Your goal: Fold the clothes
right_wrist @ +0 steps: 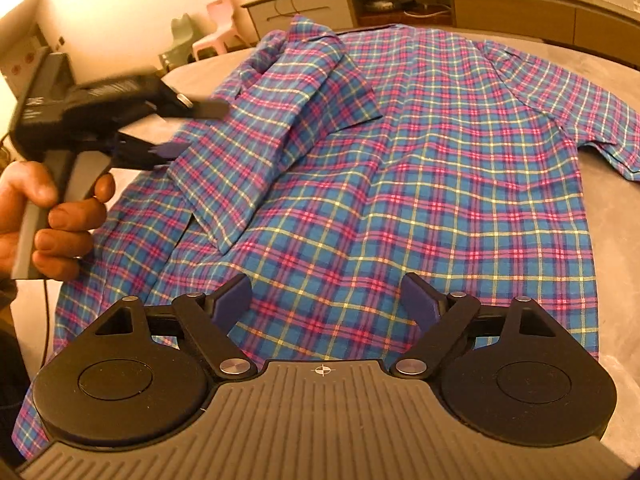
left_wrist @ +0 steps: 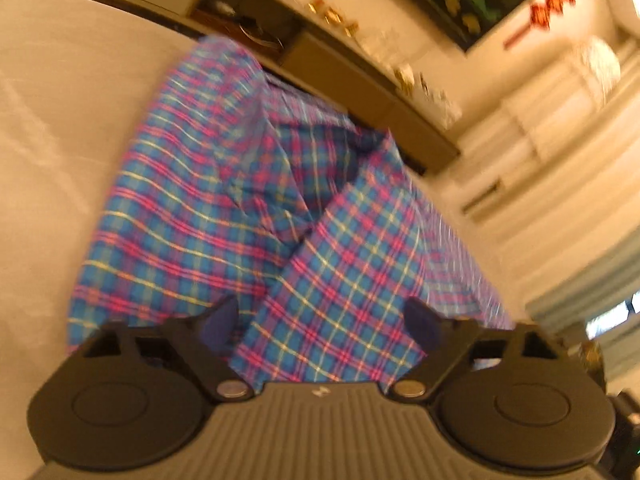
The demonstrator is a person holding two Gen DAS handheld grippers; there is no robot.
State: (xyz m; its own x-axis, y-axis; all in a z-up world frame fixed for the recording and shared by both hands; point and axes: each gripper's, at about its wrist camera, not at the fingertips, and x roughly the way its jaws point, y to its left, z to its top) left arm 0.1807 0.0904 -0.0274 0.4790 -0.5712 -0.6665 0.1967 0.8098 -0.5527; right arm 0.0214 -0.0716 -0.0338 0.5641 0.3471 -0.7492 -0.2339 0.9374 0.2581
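A blue, pink and yellow plaid shirt lies spread flat on a pale grey padded surface. Its left sleeve is folded inward over the body. In the right wrist view my left gripper, held in a hand, hovers at that sleeve's outer edge, its fingers apart and not clamping the cloth. The left wrist view is blurred: the left gripper stands wide over a fold of the shirt. My right gripper is open above the shirt's near hem, with nothing pinched.
A long low cabinet with small items on top runs along the far wall. A pink chair and a green one stand by it. Pale curtains hang to the right. Bare surface surrounds the shirt.
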